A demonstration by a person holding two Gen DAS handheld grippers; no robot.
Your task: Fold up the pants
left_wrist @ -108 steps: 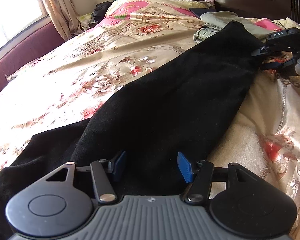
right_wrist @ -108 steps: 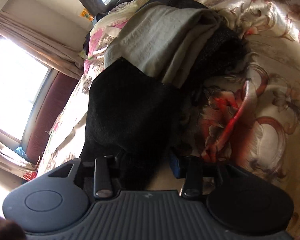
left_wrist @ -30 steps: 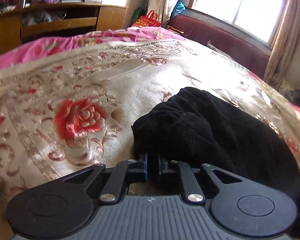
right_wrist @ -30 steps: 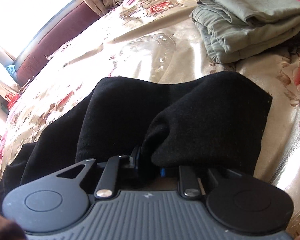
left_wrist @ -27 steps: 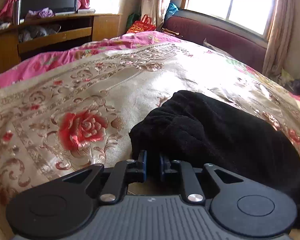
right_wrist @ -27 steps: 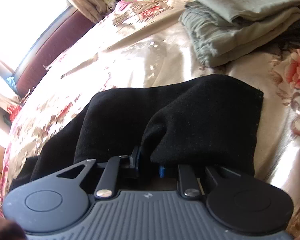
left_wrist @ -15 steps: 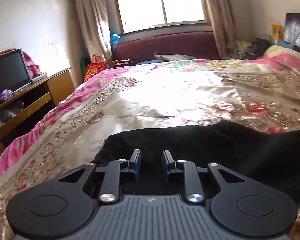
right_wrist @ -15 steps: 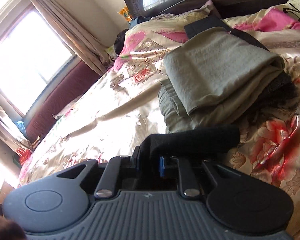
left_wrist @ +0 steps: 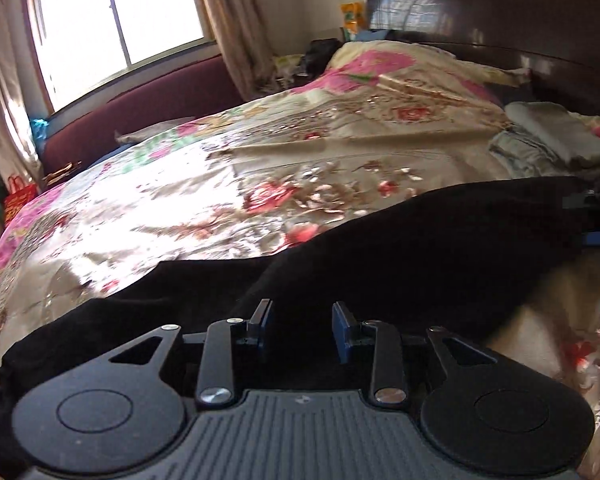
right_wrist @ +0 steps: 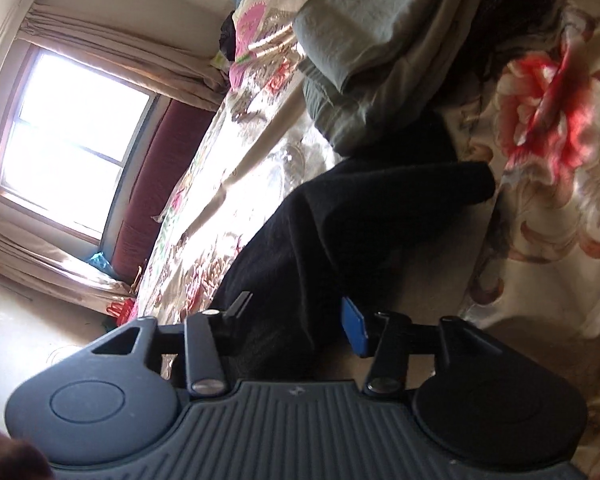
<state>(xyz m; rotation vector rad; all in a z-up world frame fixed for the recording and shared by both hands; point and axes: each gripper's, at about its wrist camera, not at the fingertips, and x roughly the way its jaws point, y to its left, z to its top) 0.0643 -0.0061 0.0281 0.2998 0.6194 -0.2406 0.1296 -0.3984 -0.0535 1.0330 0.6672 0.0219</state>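
The black pants (left_wrist: 420,248) lie on the bed (left_wrist: 228,184), a long band running from the lower left of the left wrist view to its right edge. The left tool (left_wrist: 302,326) sits at one end, jaws parted, gripping nothing. The right tool (right_wrist: 296,316), also parted and empty, sits over the other end (right_wrist: 380,208), beside the folded grey clothes (right_wrist: 380,32). Each end lies nearest its own tool, so the next fold probably brings end to end.
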